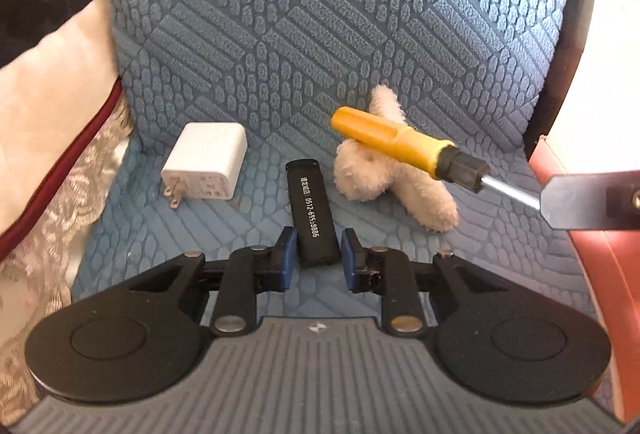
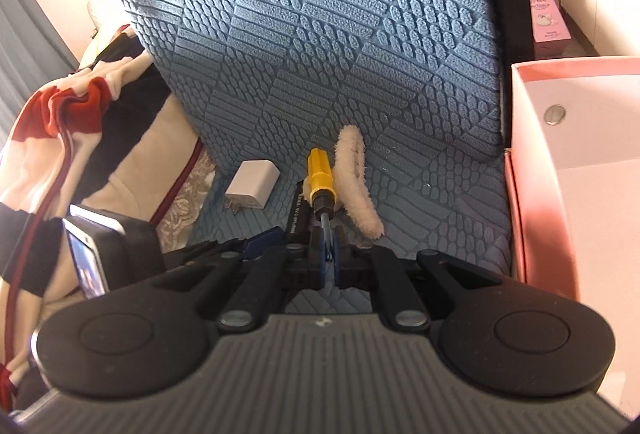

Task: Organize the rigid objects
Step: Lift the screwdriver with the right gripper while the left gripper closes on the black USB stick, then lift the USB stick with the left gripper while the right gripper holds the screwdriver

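A black stick-shaped object with white print (image 1: 310,210) lies on the blue seat cushion (image 1: 160,234). My left gripper (image 1: 319,248) straddles its near end; the blue pads stand a little off each side, so it is open. My right gripper (image 2: 328,250) is shut on the metal shaft of a yellow-handled screwdriver (image 2: 318,174) and holds it above the seat; the screwdriver also shows in the left wrist view (image 1: 400,142), with the right gripper at the right edge (image 1: 560,202). A white charger plug (image 1: 208,162) lies left of the black stick.
A fluffy cream plush piece (image 1: 384,174) lies under the screwdriver. An open pink box (image 2: 580,174) stands right of the seat. The blue backrest (image 1: 320,14) rises behind. Cloth and clothing (image 2: 80,138) pile up at the left.
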Action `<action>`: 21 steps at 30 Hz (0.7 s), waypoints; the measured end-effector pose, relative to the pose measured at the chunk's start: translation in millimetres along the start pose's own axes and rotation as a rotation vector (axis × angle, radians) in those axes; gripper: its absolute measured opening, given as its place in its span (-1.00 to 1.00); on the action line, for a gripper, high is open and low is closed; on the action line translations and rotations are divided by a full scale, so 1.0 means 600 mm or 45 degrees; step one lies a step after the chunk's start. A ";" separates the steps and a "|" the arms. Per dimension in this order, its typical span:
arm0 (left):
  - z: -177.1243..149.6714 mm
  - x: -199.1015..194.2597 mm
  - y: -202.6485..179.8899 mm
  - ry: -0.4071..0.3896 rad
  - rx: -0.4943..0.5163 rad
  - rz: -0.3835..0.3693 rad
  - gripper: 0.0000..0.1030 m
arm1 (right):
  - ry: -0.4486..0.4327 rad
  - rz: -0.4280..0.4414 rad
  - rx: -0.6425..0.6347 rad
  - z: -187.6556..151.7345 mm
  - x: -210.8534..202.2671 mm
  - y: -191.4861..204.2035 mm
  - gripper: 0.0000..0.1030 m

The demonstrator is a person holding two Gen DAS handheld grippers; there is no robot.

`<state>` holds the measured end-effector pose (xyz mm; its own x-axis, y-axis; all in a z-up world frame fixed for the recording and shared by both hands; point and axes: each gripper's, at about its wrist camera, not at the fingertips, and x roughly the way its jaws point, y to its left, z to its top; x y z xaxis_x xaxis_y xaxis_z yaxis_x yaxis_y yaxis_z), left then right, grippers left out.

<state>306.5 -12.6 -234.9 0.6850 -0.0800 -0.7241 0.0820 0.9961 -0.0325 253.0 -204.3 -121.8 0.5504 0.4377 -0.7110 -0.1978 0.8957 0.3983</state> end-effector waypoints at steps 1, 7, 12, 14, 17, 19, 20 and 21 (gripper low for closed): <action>-0.002 -0.005 0.003 0.000 -0.017 -0.005 -0.46 | -0.002 -0.004 -0.001 -0.004 -0.004 0.002 -0.87; -0.030 -0.049 0.010 0.012 -0.086 -0.032 -0.46 | 0.002 -0.046 -0.029 -0.036 -0.029 0.015 -0.87; -0.050 -0.087 0.019 0.029 -0.139 -0.055 -0.46 | 0.040 -0.059 -0.033 -0.082 -0.055 0.030 -0.87; -0.056 -0.101 0.021 0.040 -0.152 -0.065 -0.46 | 0.060 -0.060 -0.045 -0.105 -0.067 0.039 -0.94; -0.073 -0.128 0.022 0.055 -0.168 -0.069 -0.46 | 0.082 -0.063 -0.045 -0.134 -0.082 0.049 -0.94; -0.085 -0.142 0.026 0.073 -0.200 -0.082 -0.46 | 0.091 -0.085 -0.062 -0.153 -0.092 0.056 -0.94; -0.091 -0.150 0.026 0.081 -0.209 -0.088 -0.46 | 0.096 -0.096 -0.074 -0.162 -0.096 0.059 -0.94; -0.097 -0.158 0.024 0.085 -0.206 -0.092 -0.46 | 0.099 -0.106 -0.083 -0.172 -0.102 0.062 -0.94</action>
<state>200.4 11.3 -207.0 0.6318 -0.1542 -0.7596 0.0077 0.9812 -0.1928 128.2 -189.6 -123.2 0.5027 0.3644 -0.7839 -0.2081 0.9312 0.2994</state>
